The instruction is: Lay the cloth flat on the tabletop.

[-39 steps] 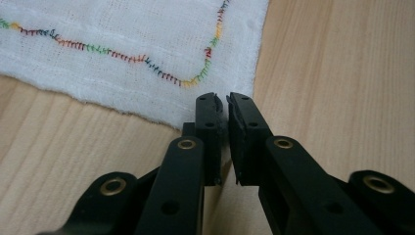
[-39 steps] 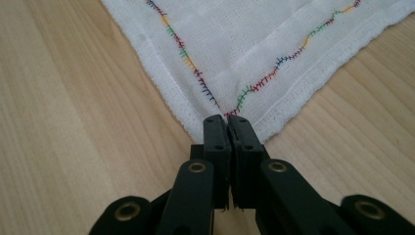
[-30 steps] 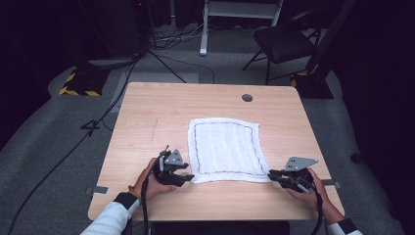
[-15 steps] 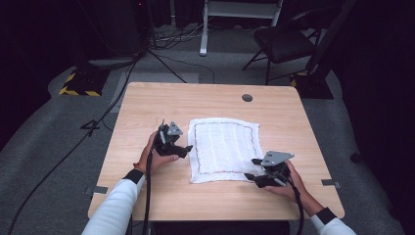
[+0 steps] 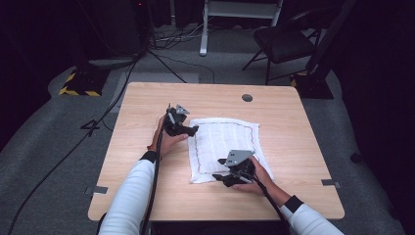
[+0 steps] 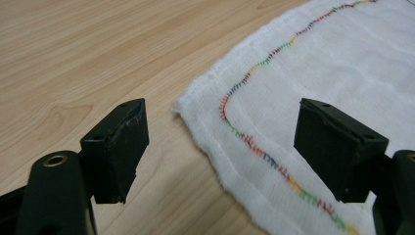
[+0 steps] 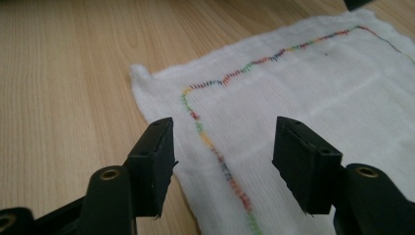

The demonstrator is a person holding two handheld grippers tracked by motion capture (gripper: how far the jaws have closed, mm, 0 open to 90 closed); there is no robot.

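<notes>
The white cloth [image 5: 225,147] lies flat on the table [image 5: 303,127], edged with rainbow stitching. Both the left gripper [image 6: 220,147] and right gripper [image 7: 222,161] gape wide over its corners.

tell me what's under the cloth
The cloth lies flat on the wooden table; no bulge shows, but anything thin beneath it would be hidden.

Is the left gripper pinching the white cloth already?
No, the left gripper has its jaws wide apart, with the corner of the white cloth lying flat on the table between them.
</notes>
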